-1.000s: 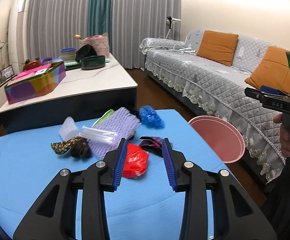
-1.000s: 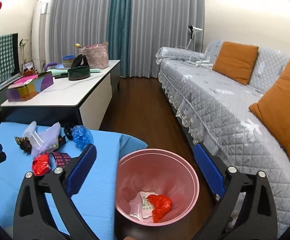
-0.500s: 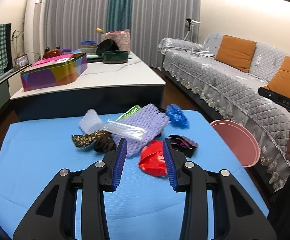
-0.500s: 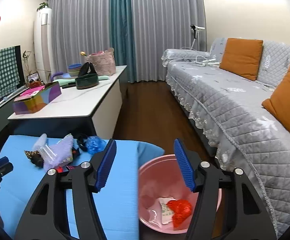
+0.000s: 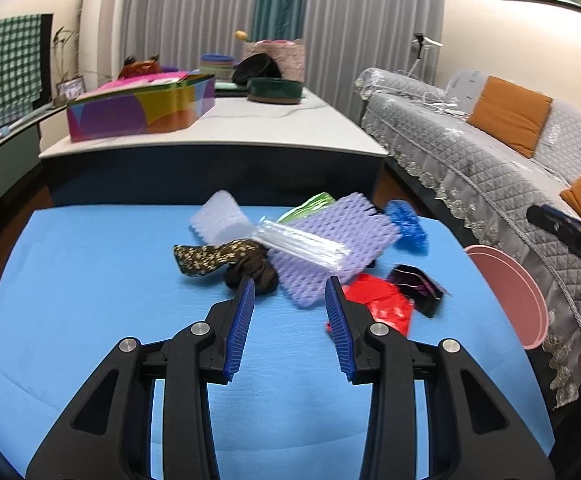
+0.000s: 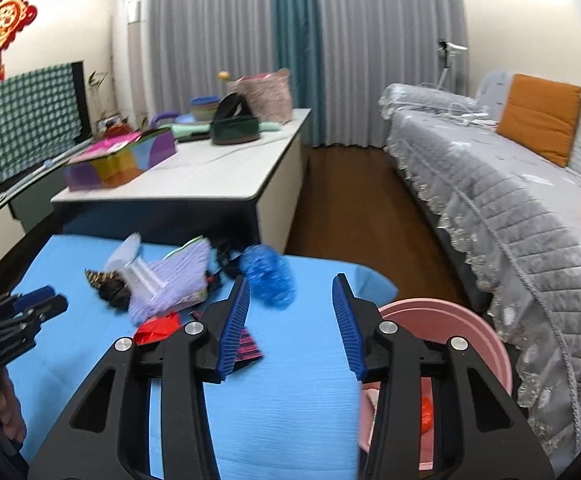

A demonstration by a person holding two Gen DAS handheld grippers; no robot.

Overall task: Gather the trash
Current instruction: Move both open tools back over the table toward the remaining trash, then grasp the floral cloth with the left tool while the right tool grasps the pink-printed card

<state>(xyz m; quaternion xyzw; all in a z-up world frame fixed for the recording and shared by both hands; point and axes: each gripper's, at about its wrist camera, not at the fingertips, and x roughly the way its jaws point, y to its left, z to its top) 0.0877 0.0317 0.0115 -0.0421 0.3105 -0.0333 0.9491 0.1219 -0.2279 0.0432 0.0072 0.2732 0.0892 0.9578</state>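
Observation:
A pile of trash lies on the blue table [image 5: 90,300]: purple foam netting [image 5: 330,240], a clear plastic wrapper [image 5: 302,240], a brown patterned wrapper [image 5: 210,258], a red wrapper [image 5: 382,308], a dark packet [image 5: 416,286] and blue foam netting [image 5: 406,224]. My left gripper [image 5: 289,292] is open and empty, just short of the purple netting. My right gripper [image 6: 290,292] is open and empty, near the blue netting [image 6: 268,276]. The pink bin [image 6: 470,332] stands at the table's right edge with red trash [image 6: 426,416] inside.
A white coffee table [image 5: 250,128] with a colourful box [image 5: 142,108] and bowls stands behind the blue table. A grey sofa [image 6: 510,200] with orange cushions runs along the right. Wooden floor lies between them.
My left gripper has swung left, from the red wrapper toward the purple netting. My right gripper has narrowed, lifted from over the bin and moved left over the table.

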